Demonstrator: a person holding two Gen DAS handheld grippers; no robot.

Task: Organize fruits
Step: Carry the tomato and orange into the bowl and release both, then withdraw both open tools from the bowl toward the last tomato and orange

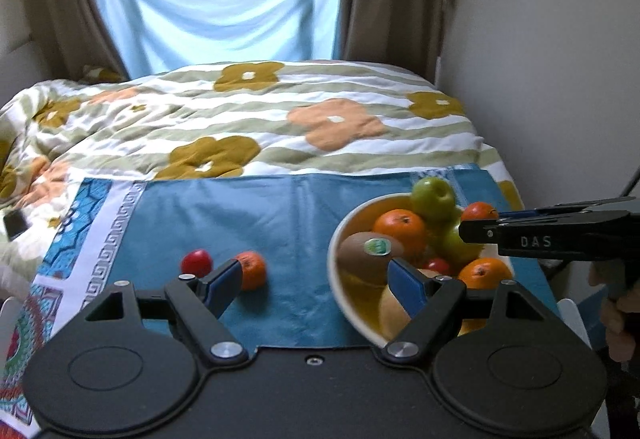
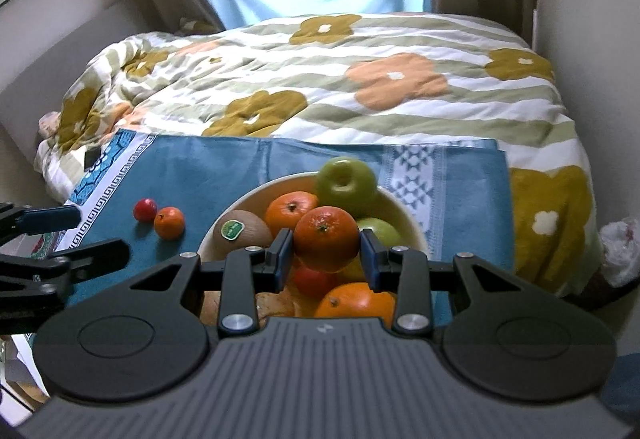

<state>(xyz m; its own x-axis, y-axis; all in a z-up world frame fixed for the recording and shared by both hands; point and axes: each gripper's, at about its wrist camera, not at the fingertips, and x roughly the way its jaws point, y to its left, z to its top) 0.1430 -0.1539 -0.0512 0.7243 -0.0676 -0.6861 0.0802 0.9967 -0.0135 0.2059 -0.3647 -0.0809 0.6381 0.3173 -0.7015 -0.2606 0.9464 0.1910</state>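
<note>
A cream bowl [image 1: 334,271] [image 2: 244,199] full of fruit stands on a blue cloth: oranges, green apples [image 2: 346,181], a kiwi with a green sticker [image 2: 240,231] and a small red fruit. My right gripper [image 2: 326,253] is shut on an orange [image 2: 326,239] and holds it just above the bowl. In the left wrist view the right gripper [image 1: 476,225] reaches in from the right over the bowl. My left gripper [image 1: 316,279] is open and empty over the cloth. A small orange [image 1: 252,269] [image 2: 169,222] and a red fruit [image 1: 196,262] [image 2: 145,209] lie left of the bowl.
The blue cloth [image 1: 256,215] covers a table at the foot of a bed with a flowered quilt [image 1: 280,119]. A wall stands close on the right. A dark phone [image 1: 15,225] lies on the quilt at the far left.
</note>
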